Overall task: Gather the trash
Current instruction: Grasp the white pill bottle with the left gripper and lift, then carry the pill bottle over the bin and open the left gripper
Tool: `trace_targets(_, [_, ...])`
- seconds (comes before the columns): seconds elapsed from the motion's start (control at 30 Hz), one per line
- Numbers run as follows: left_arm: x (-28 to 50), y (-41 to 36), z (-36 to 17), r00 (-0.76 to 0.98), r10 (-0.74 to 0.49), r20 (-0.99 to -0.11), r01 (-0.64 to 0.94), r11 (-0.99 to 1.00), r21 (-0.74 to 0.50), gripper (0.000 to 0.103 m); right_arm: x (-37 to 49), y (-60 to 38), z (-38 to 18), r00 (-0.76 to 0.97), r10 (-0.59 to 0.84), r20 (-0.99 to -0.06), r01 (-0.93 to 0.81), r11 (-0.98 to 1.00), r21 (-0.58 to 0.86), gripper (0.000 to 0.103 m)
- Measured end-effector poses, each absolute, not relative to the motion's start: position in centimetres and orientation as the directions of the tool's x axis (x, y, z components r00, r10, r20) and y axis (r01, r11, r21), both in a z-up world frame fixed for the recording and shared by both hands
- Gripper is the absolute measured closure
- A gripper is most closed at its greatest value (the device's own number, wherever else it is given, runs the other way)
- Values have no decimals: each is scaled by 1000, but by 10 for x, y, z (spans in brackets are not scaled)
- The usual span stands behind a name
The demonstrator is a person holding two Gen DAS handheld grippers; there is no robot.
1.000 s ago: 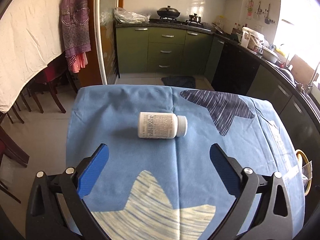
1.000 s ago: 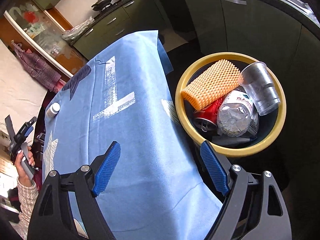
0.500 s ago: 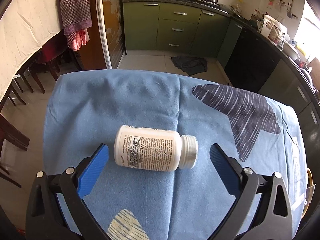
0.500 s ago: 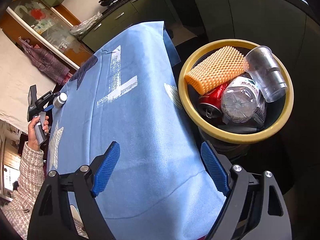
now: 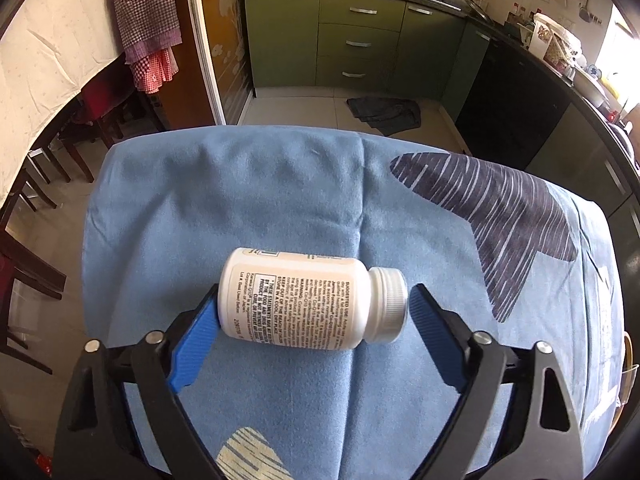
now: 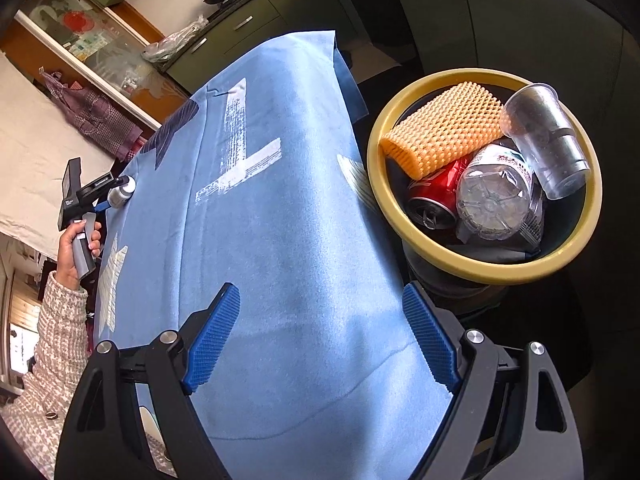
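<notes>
A white pill bottle (image 5: 308, 300) with a white cap lies on its side on the blue cloth (image 5: 280, 200). My left gripper (image 5: 312, 316) is shut on it, one blue pad at its base and one at its cap. In the right wrist view the bottle (image 6: 120, 194) shows far left in the left gripper (image 6: 94, 200). My right gripper (image 6: 320, 340) is open and empty over the cloth's near end, beside the yellow-rimmed trash bin (image 6: 400, 216). The bin holds an orange foam net (image 6: 444, 128), a red can (image 6: 432, 196), a clear bottle (image 6: 496, 196) and a clear cup (image 6: 548, 140).
Green kitchen cabinets (image 5: 360, 44) and a dark counter (image 5: 560, 92) stand beyond the table. Wooden chairs (image 5: 40, 184) stand at the left. The bin stands off the table's right edge.
My left gripper moved forward to the pill bottle and closed on it. My right gripper shifted slightly and stayed open.
</notes>
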State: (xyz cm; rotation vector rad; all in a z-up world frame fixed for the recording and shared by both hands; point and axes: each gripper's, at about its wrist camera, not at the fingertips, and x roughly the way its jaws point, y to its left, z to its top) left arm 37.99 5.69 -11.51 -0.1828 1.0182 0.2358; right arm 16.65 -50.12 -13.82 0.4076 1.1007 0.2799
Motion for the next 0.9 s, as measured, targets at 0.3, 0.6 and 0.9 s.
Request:
trace_targets(0.3, [377,56,-113,517,107,-850,-253,967,-32,23,163,-499,-134,435,410,-802,-21,895,446,19])
trace_targets(0.6, [349,35,-71,581,61,-812,-166,985,-44,23,159,-499,-130,441,407,-800,-27,897,441,19])
trace_targets(0.9, [308,-94,-16,616,-162,-771,173,983,-68,23,124,-536,-122,492,354,-795,43,903,428,19])
